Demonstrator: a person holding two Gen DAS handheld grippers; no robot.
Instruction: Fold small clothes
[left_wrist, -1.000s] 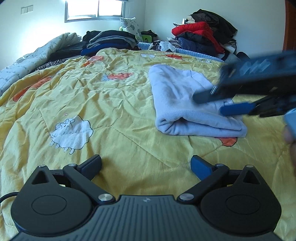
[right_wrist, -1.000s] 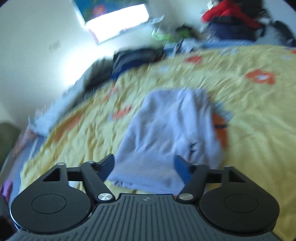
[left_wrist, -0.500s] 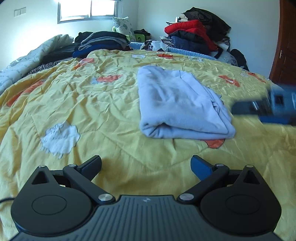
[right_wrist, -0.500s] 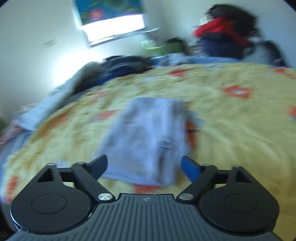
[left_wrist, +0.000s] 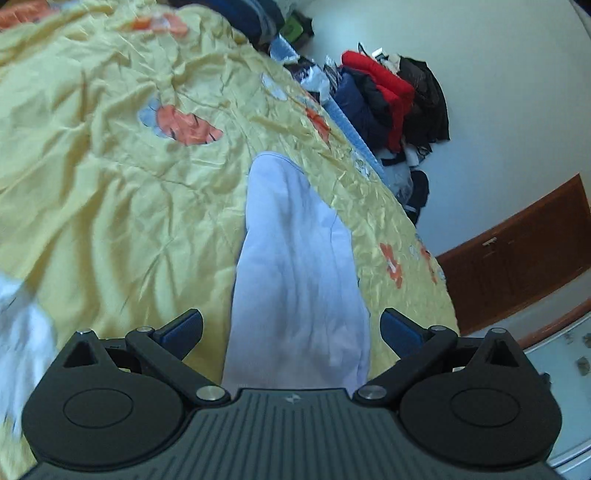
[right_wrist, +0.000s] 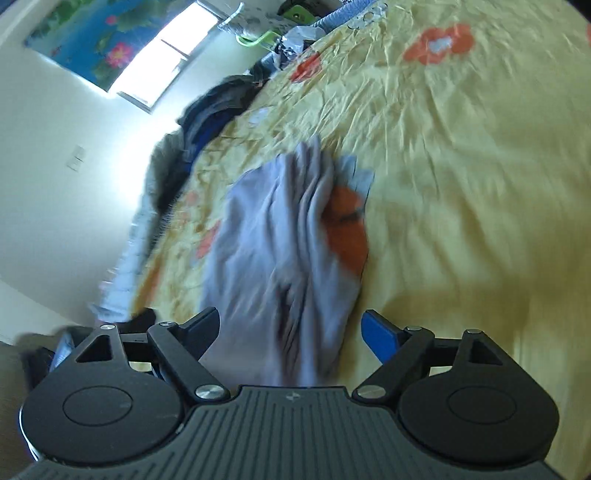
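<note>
A: Two claws, both spread. Left claw wide apart, nothing pinched; the pale lilac garment runs up between its fingers but the pads stand clear of the cloth. Right claw also apart. Its jaws have just been opening, then eased in slightly; the same garment lies between them, not clamped.

B: Where does the garment sit?

A: On the yellow quilt covering the bed, folded into a long narrow strip, well in from the quilt's near edge. In the left view it leans toward the bed's right edge, with the wooden door beyond.

B: Risks from here?

A: My read: the fold looks loose on the right view's side, with layered edges bunched and a flap poking out over an orange print. If either claw closes on only the top layer, lifting would peel the stack open. A pinch that goes too deep could catch the quilt too, since it is soft and rumpled. Both views are tilted and blurred, so aim may be off.

B: Containers?

A: None seen. No basket, bin or drawer in either view. Only open heaps: a clothes pile with red and dark items at the far end of the bed, and darker folded things under the window.
</note>
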